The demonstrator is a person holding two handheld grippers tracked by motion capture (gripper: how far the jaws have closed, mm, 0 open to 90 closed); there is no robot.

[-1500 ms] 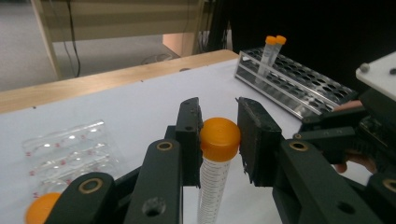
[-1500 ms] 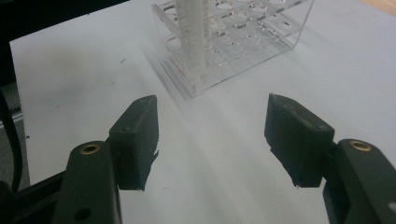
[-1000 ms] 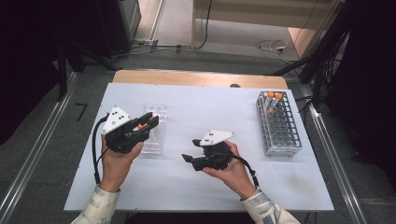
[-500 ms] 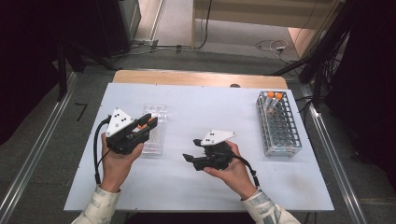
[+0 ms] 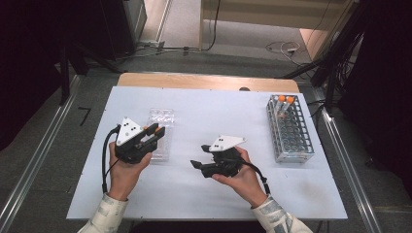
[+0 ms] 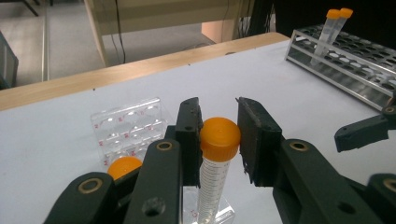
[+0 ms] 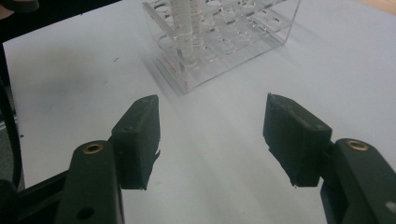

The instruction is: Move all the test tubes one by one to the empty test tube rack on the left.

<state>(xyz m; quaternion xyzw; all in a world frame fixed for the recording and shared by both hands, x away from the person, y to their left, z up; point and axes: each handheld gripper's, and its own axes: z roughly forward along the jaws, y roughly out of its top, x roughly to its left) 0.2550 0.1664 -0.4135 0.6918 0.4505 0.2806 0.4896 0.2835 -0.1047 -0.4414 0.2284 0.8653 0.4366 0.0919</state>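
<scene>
Obs: I cannot see the tube [image 6: 215,168] bottom, cut by left gripper view's lower edge | second orange cap [image 6: 122,166] half hidden behind jaw | rack tubes [image 7: 183,28] tops cut off in right gripper view | plate [image 6: 128,128] markings too small to read.

Overhead forward-down — two close tongs-mounted views

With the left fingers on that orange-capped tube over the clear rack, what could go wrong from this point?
1. The left gripper clamps the tube only at its orange cap, so the long body below could swing or slip out.
2. A second orange-capped tube stands close beside it in the clear rack; a sideways lift might knock it or drag the light rack.
3. The right gripper is open and holds nothing, so nothing steadies that rack.
</scene>
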